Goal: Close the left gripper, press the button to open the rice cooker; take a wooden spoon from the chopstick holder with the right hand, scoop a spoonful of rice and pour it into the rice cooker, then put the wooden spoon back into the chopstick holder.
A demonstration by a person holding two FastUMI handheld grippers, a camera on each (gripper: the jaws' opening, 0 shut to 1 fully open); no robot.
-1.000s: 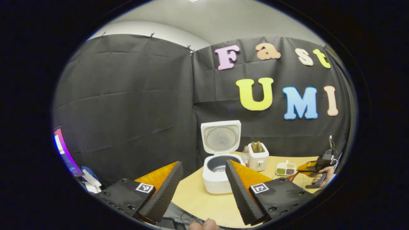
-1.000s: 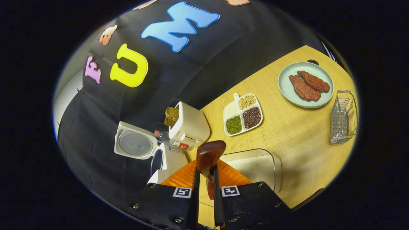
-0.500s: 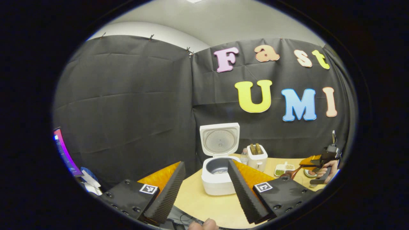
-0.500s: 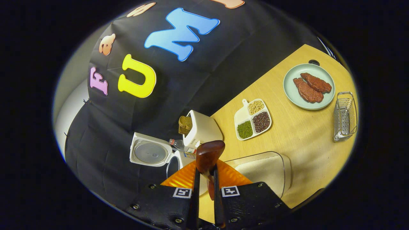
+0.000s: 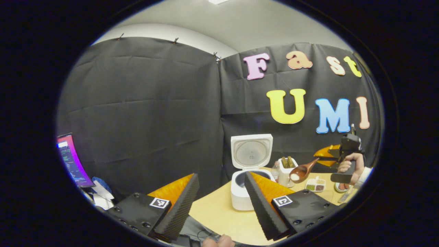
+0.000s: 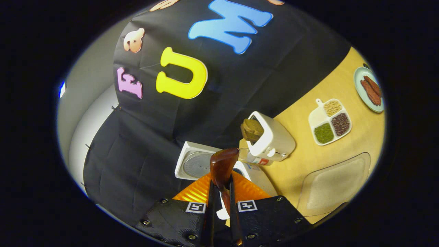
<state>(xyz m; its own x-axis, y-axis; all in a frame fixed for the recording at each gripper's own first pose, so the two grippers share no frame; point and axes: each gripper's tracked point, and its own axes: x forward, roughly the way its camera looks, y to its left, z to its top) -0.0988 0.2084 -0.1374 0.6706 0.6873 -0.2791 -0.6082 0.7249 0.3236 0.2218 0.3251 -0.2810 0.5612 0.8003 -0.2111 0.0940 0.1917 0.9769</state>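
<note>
Bench-side, rice cooker (image 5: 247,178) standing open; your right gripper (image 6: 220,202) jaws pinching the loaded wooden spoon (image 5: 301,171), left gripper (image 5: 219,202) jaws spread; pouring and returning remaining.

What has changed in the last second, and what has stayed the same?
The right tongs lifted the wooden spoon, now carrying rice, off the table and toward the rice cooker. They stay shut on its handle. The left tongs stay open; the cooker lid stays up.
</note>
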